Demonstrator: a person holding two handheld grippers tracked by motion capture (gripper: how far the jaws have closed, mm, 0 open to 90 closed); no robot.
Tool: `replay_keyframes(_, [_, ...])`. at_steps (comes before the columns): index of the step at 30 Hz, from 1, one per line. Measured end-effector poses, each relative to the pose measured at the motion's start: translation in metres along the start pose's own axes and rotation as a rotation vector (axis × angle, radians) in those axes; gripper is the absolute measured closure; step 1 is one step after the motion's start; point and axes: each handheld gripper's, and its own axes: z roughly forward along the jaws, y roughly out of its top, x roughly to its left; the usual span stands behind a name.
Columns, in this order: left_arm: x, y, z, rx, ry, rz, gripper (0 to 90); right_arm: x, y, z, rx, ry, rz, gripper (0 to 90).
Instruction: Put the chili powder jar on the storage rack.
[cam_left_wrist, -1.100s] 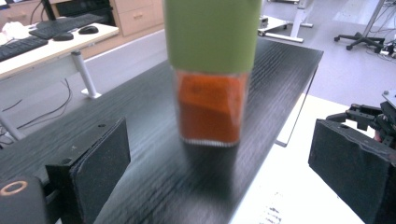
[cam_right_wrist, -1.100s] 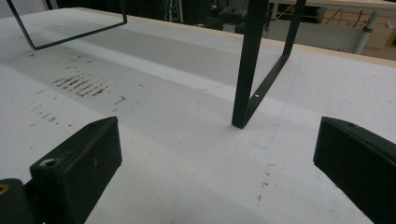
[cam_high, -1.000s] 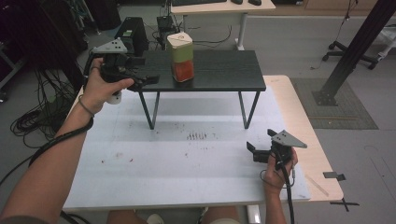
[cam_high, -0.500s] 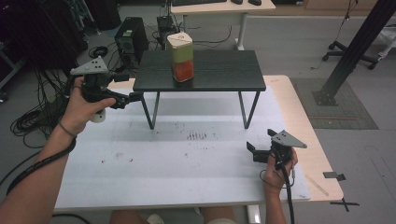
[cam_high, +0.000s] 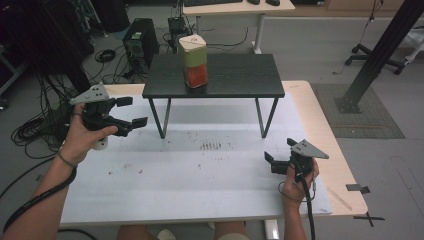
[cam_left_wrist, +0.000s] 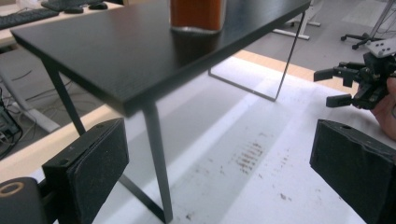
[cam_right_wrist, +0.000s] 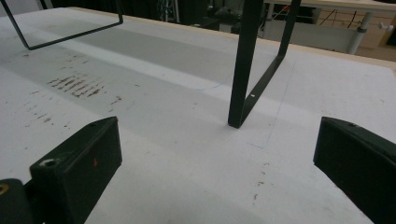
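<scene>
From the high view, a tall container (cam_high: 193, 61) with a pale lid, a green band and orange-red contents stands upright on a small black stand (cam_high: 235, 75) set at the far side of the white worktop (cam_high: 200, 175). Its long axis runs vertical, lid up, and no side reads as a front. The left hand-held gripper (cam_high: 130, 111) hovers off the stand's left end, jaws spread wide and empty, aimed roughly toward the stand. The right hand-held gripper (cam_high: 270, 162) sits low near the worktop's right front edge, well apart from the container, its jaws also parted and holding nothing.

In the left gripper view, the two black pads stand far apart, framing the stand's near corner and one thin leg (cam_left_wrist: 156, 154); the container's orange base (cam_left_wrist: 197, 15) rests on the black top, up and ahead. The other gripper (cam_left_wrist: 348, 86) shows farther off at right.

In the right gripper view, the wide-set jaws look across the stained worktop (cam_right_wrist: 163, 140) at another leg of the stand (cam_right_wrist: 243, 65).

The step appears to be an approach with nothing yet grasped. A pick would likely call for raising the left gripper to the container's height and closing across its upright body.
</scene>
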Motion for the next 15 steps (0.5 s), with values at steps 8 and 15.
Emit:
replay_keyframes(8, [0.0, -0.013, -0.004, 0.016, -0.003, -0.012, 4.3, 0.0, 0.0, -0.001, 0.002, -0.011, 0.0, 1.0])
replay_keyframes(15, [0.0, -0.021, -0.006, 0.022, -0.006, -0.02, 4.1, 0.001, 0.0, 0.0, 0.009, -0.013, -0.004, 1.0])
